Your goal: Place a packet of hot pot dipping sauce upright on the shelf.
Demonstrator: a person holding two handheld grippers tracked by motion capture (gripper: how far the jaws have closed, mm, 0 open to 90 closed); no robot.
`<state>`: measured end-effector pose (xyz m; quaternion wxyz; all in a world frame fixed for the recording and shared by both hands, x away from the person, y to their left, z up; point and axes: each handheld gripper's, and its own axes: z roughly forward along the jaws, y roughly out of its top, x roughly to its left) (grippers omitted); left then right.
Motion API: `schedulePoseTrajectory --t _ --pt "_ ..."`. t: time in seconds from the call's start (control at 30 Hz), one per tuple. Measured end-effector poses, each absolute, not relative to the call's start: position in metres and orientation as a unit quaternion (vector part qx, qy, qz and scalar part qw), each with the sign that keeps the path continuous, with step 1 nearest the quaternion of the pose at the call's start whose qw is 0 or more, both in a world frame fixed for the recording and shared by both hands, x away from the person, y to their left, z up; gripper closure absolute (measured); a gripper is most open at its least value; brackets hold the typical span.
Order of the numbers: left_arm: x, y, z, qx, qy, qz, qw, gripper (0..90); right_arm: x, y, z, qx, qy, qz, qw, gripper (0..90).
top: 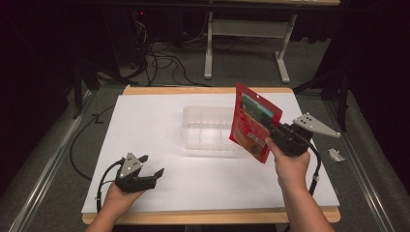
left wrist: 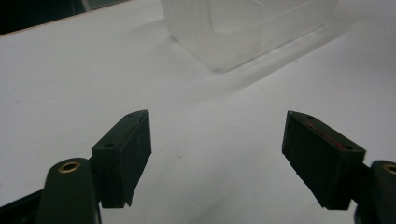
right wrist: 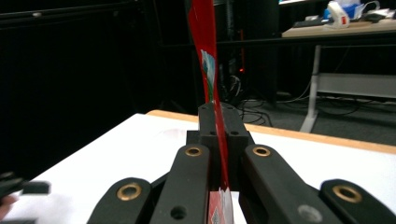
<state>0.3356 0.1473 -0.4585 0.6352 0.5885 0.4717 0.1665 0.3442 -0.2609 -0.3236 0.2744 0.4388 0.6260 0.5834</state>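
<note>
- Right gripper (top: 276, 131), at about 3 o'clock on the table (top: 145, 125): jaws pressed together on a red pouch (top: 252, 123), pinching it by its right edge.
- Pouch held upright and clear of the tabletop, tilted slightly, hanging just beside the right end of the clear plastic container (top: 205, 128); lower corner overlapping the container's near right rim in the high view, contact there not possible to tell.
- In the right gripper view, pouch (right wrist: 210, 60) seen edge-on, a thin red strip rising straight up from between the two closed jaws (right wrist: 219, 140).
- Left gripper (top: 151, 168), at about 7 o'clock near the front edge: jaws spread wide, nothing between them, resting low over the white surface.
- From the left gripper view, container (left wrist: 243, 28) ahead at 12 o'clock, well apart from the open fingertips (left wrist: 135, 135).
- Container itself sitting at the table's centre, looking empty, opening upward.
- Step in hand, by judgement: carrying the pouch toward the container, lift done, placement not yet done.
- Next move likely calls for: shifting toward 9 o'clock until the pouch is above the opening, lowering it in, perhaps tipping it flatter to fit, then parting the jaws.
- Risk worth noting: the light container nudged aside by the pouch's corner; left gripper free to steady it.
</note>
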Motion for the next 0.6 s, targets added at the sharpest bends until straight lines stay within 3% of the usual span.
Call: schedulePoseTrajectory --t 0.6 --pt "0.334 0.148 -0.459 0.59 0.471 0.167 0.634 24.5 0.42 -0.243 -0.339 0.465 0.616 0.569 0.285 90.0"
